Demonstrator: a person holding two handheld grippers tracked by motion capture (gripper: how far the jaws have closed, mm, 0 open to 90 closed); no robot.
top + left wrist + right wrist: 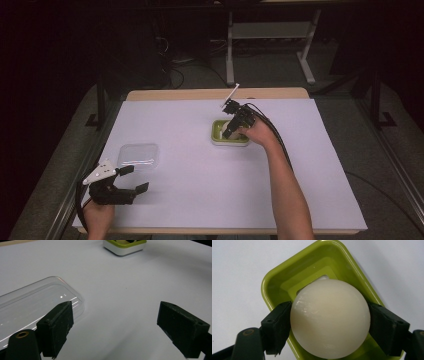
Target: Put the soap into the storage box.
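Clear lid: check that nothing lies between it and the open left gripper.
Nothing visible does. The clear lid lies flat on the white table cover just beside the open left gripper. The right gripper clamps a white ball over the green dish.

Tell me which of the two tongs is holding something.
The right tongs, clamped on the cream round soap over the green dish; the left tongs gape empty.

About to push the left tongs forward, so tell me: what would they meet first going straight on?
Probably bare white table cover. The clear lid lies left of that line; the green tray sits farther ahead.
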